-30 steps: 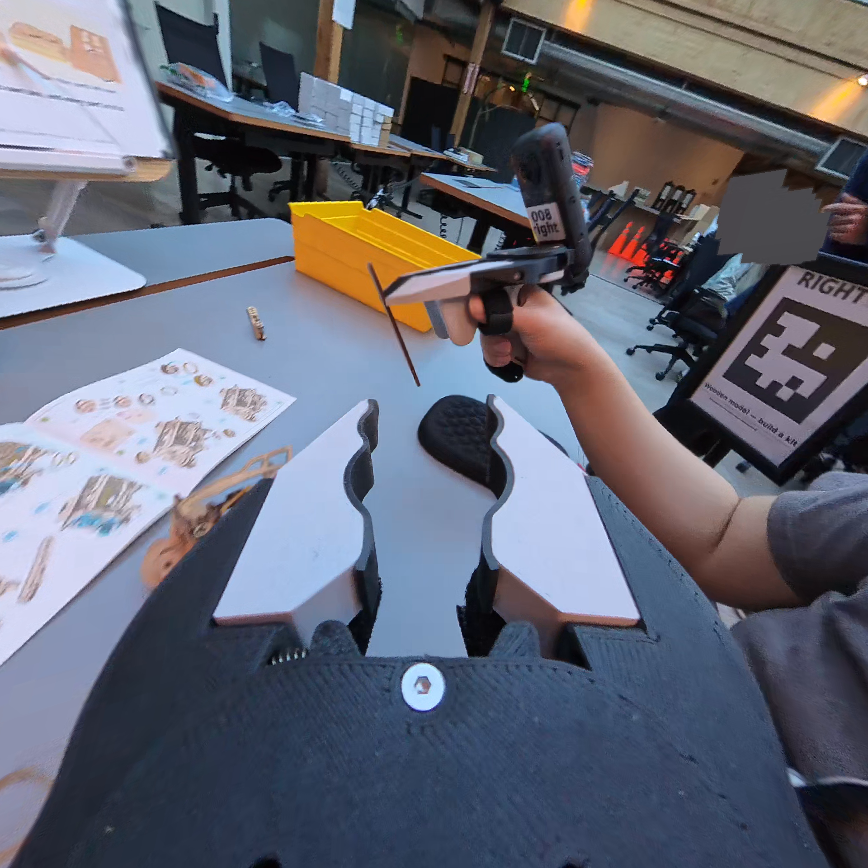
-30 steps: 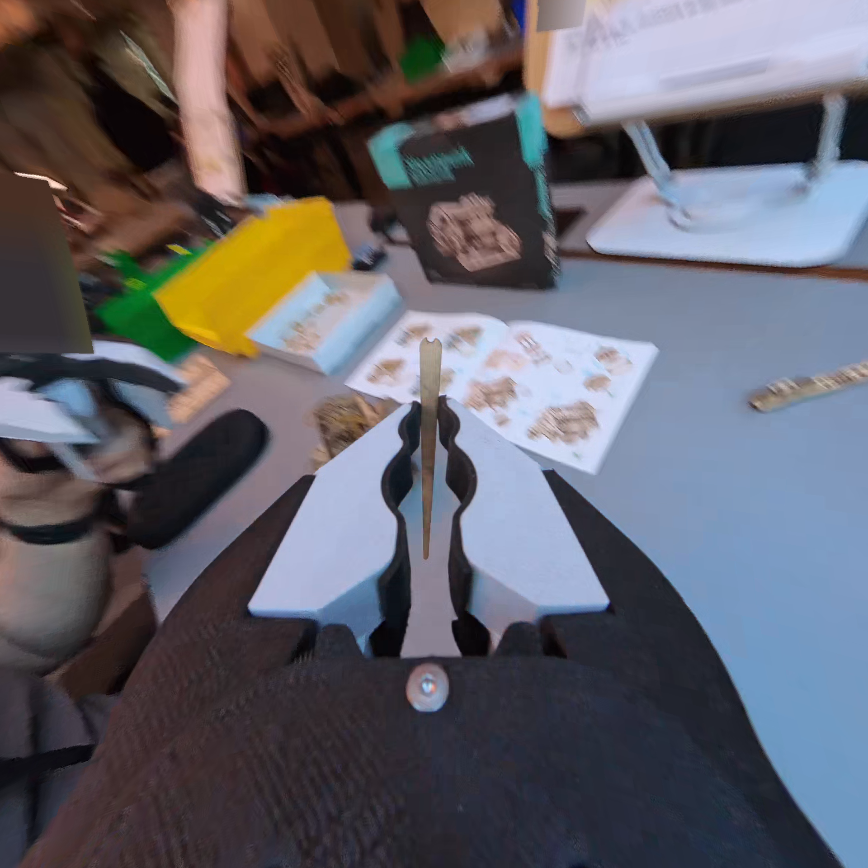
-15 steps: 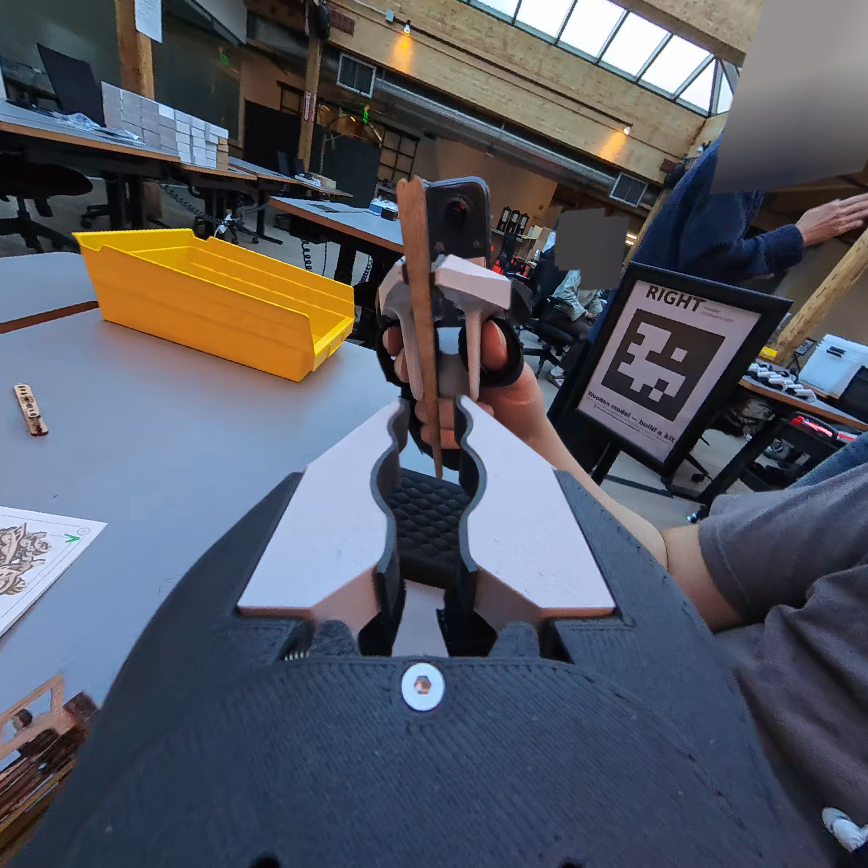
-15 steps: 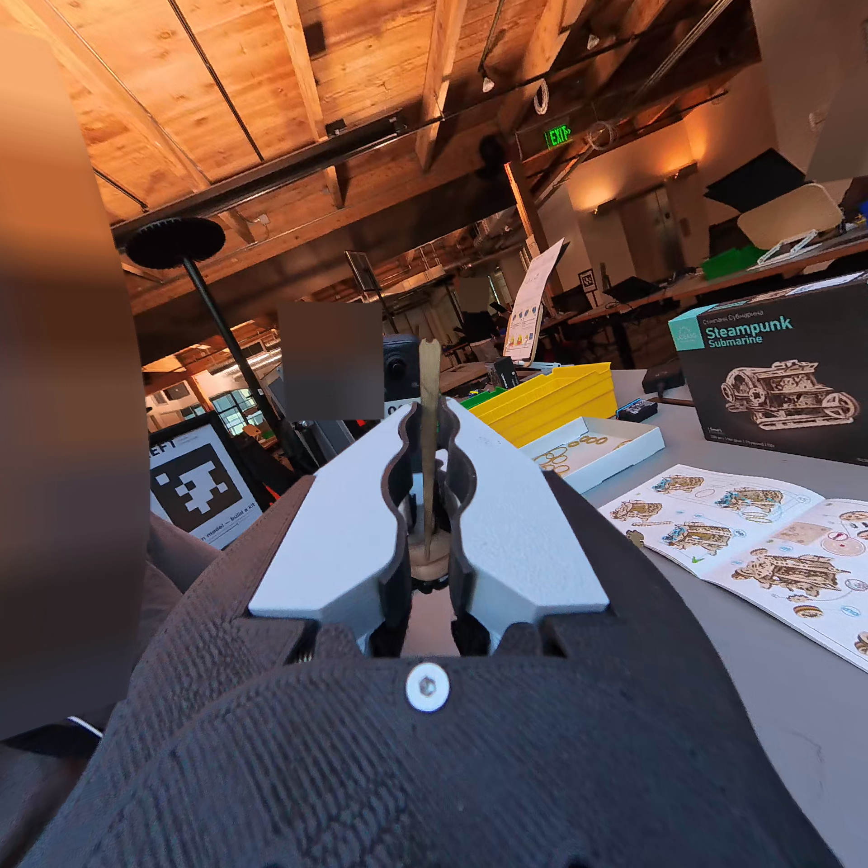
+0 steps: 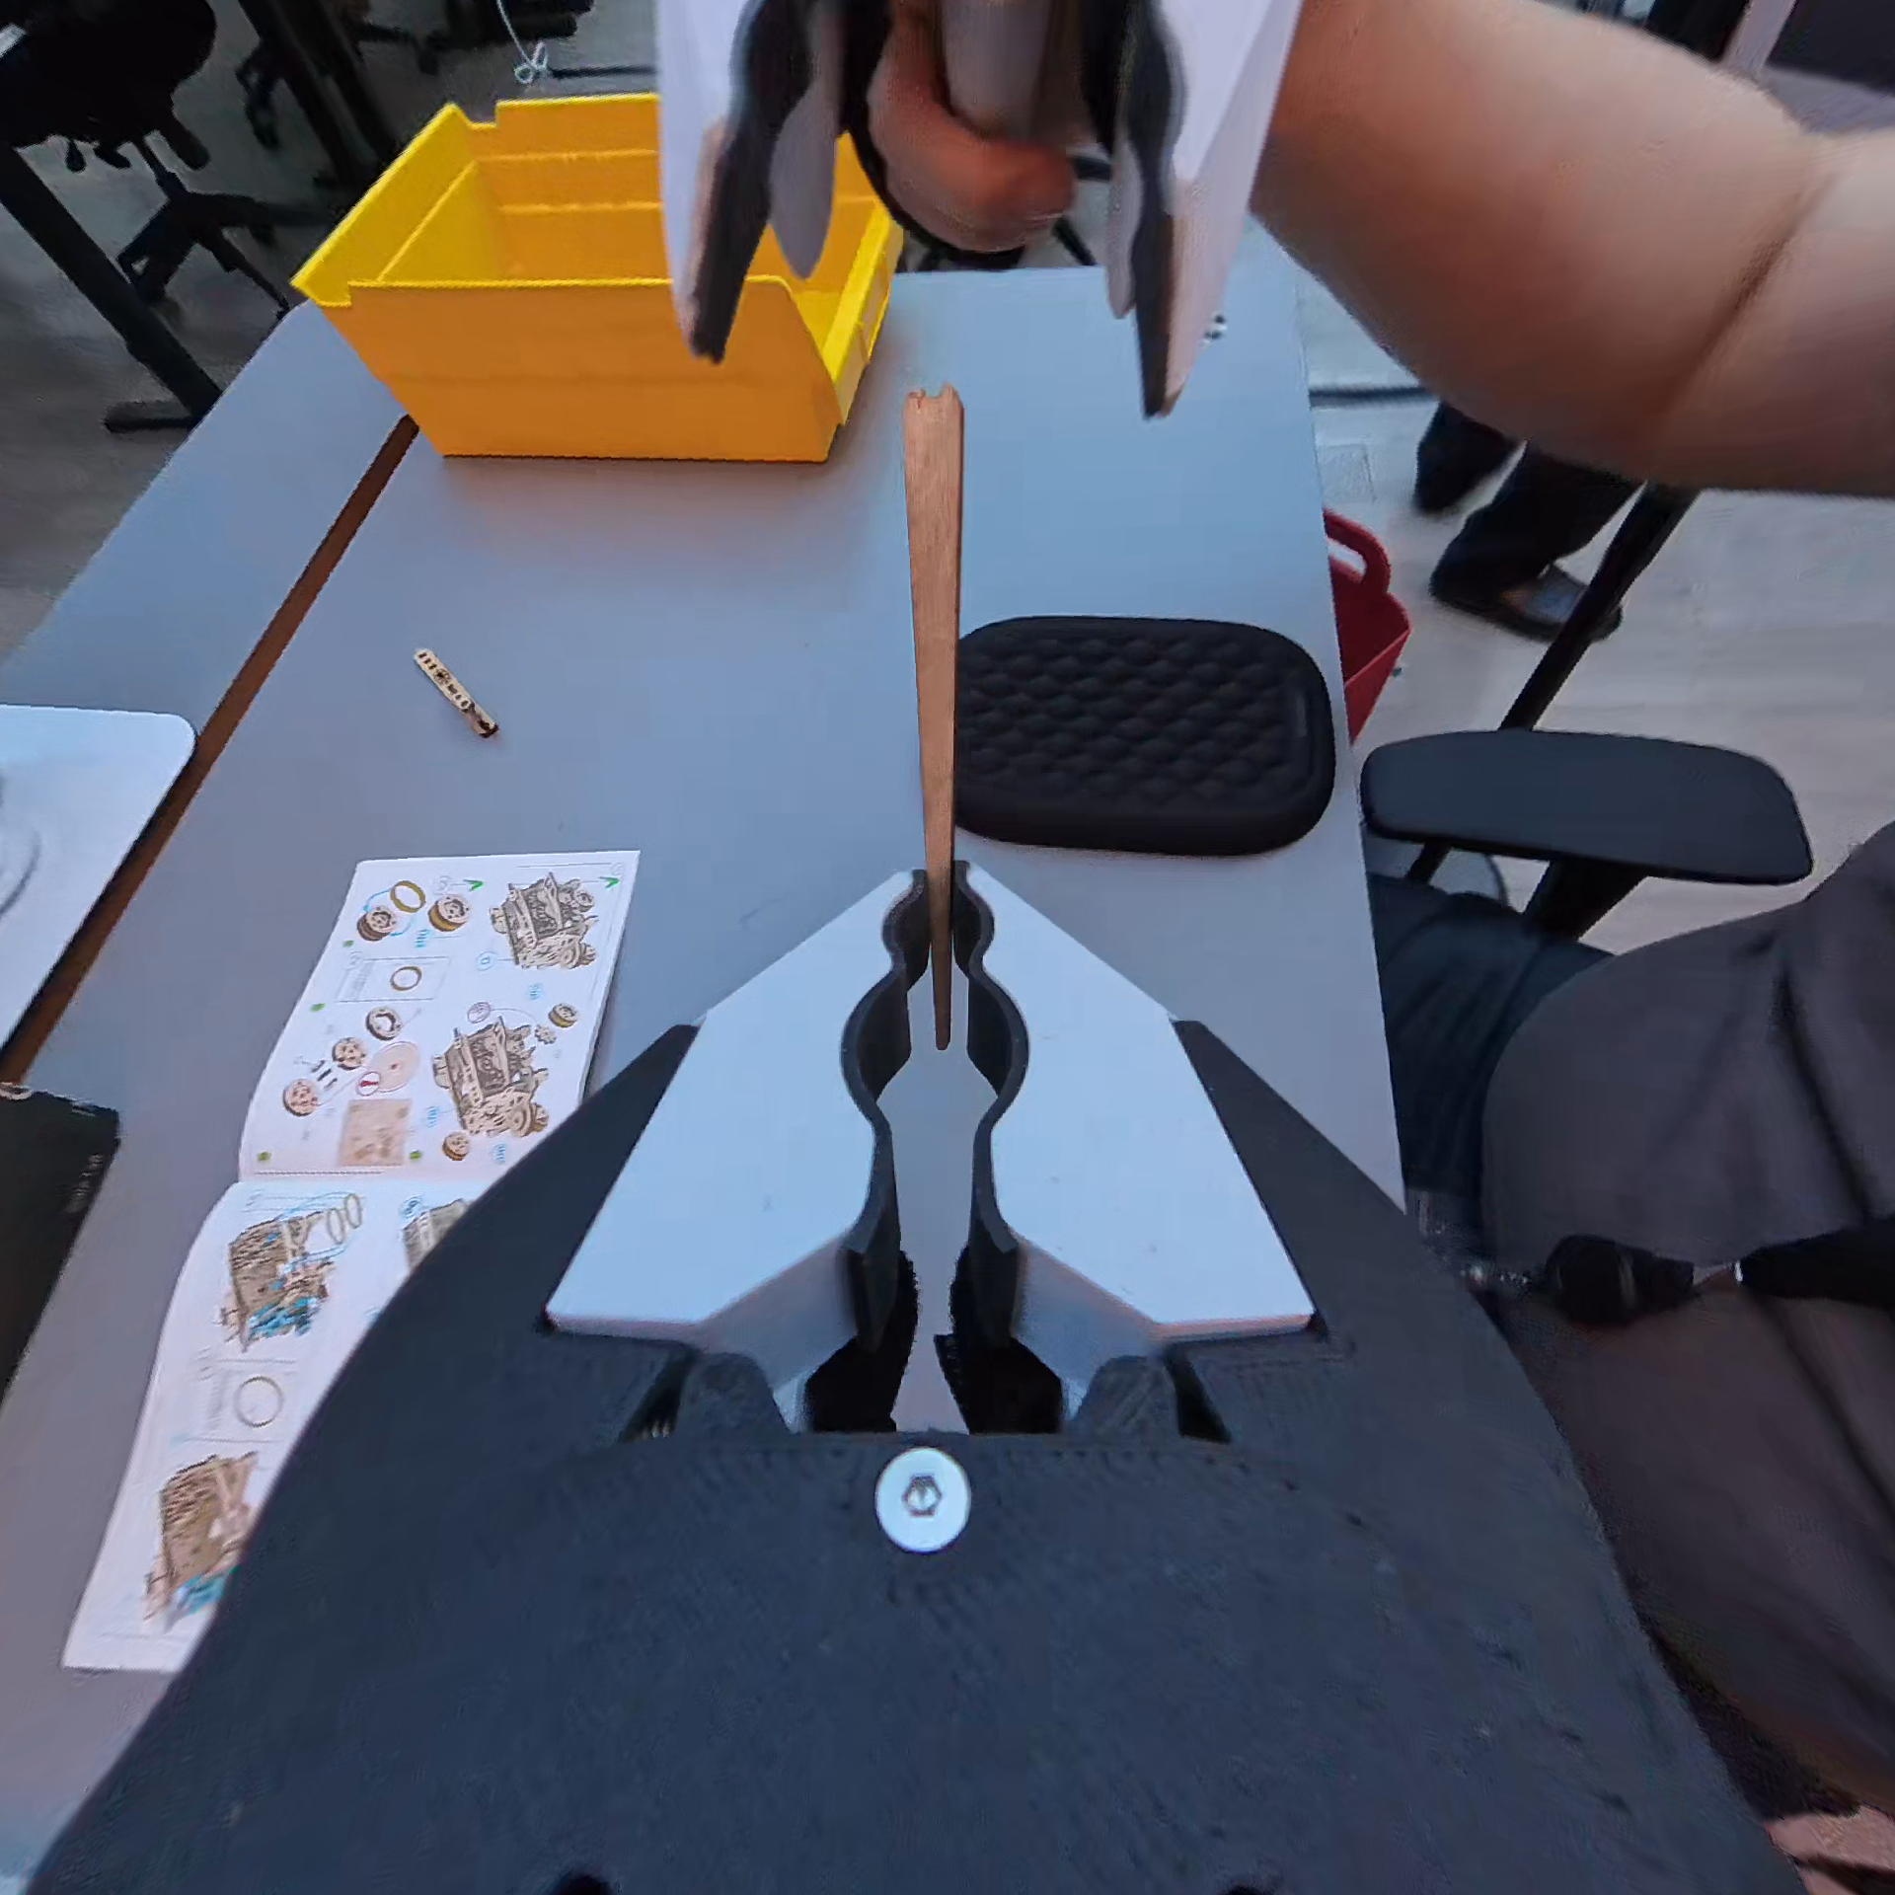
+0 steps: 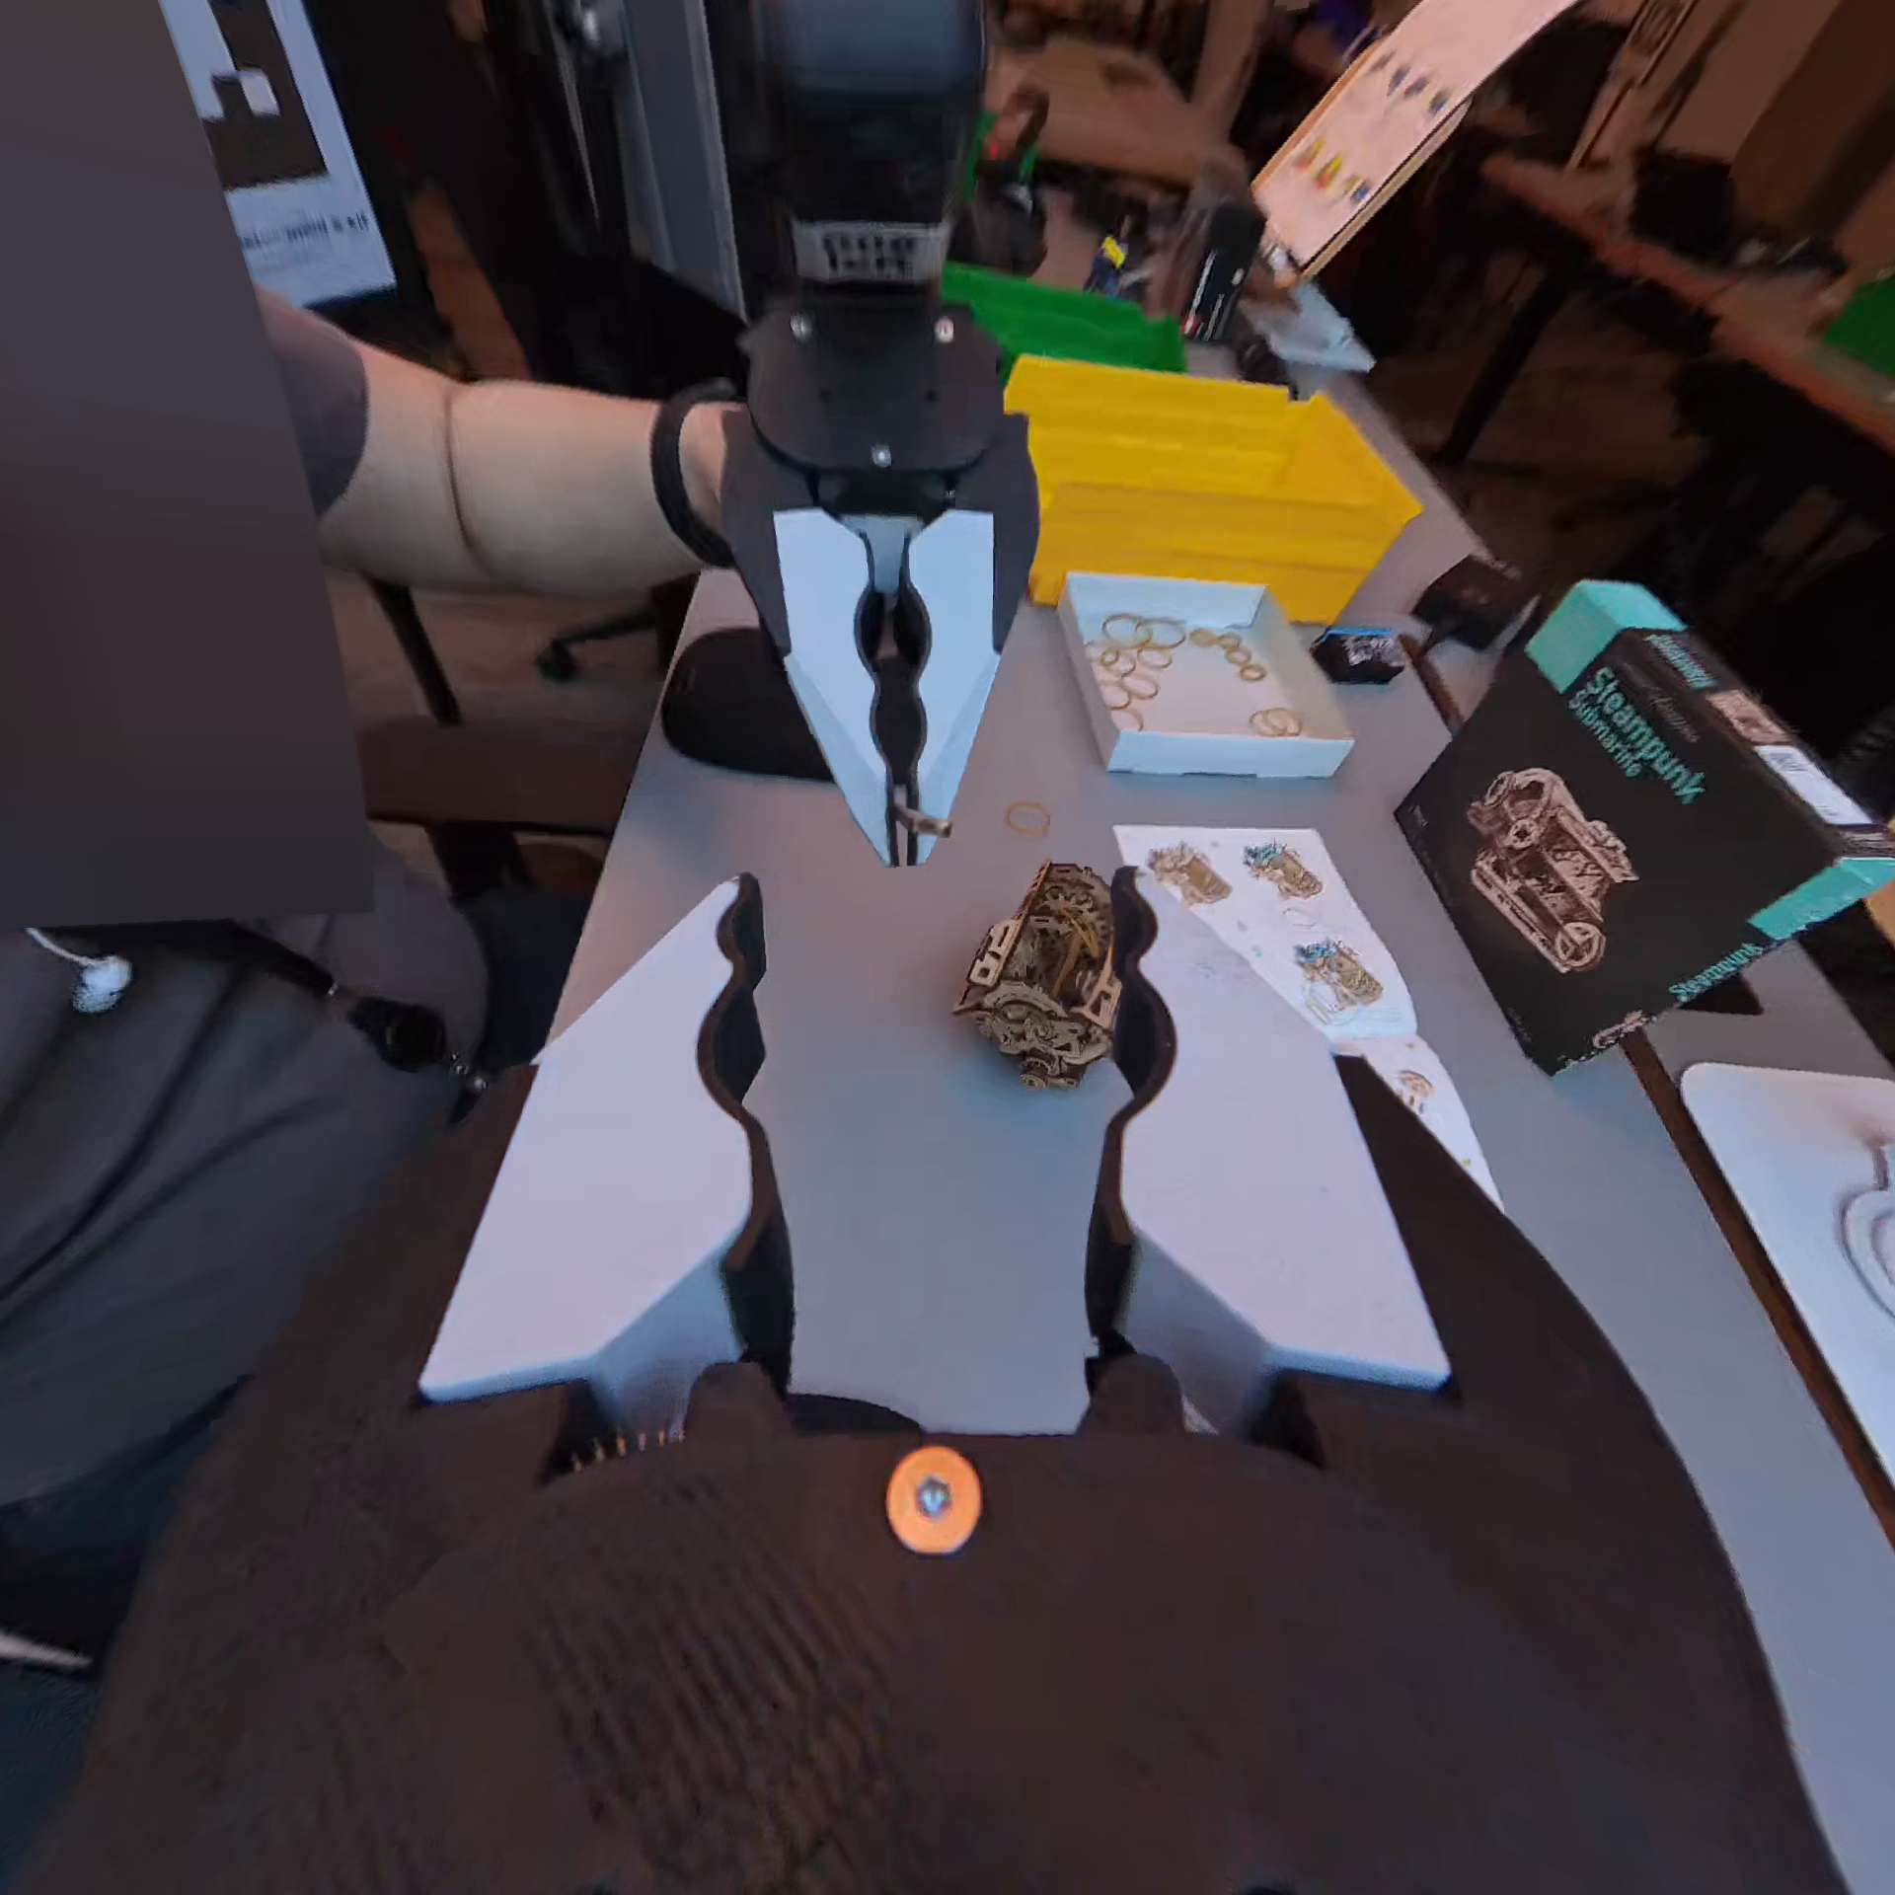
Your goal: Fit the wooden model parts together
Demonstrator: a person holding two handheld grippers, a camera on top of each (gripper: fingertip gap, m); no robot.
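Observation:
My left gripper (image 5: 931, 882) is shut on a thin wooden strip (image 5: 933, 667) that sticks straight out past the fingertips, over the grey table (image 5: 718, 574). My right gripper (image 5: 933, 369) is open and empty, just beyond the strip's notched end. In the right wrist view the right gripper (image 6: 933, 882) stands wide open, facing the left gripper (image 6: 902, 851), which pinches the strip end-on. The part-built wooden model (image 6: 1036, 974) sits on the table, just inside the right finger (image 6: 1231, 1128).
A small wooden piece (image 5: 456, 693) lies left of centre. An instruction booklet (image 5: 451, 1005), a yellow bin (image 5: 574, 308) and a black pad (image 5: 1138, 733) lie on the table. A white tray (image 6: 1190, 677) of rings, a loose ring (image 6: 1029, 817) and the kit box (image 6: 1600, 841) are nearby. Spacing between my two grippers at the tips: around 8 cm.
The wooden strip has passed from the right gripper to the left. The left gripper has shut on it, the right has opened and drawn back, and both now point down at the table.

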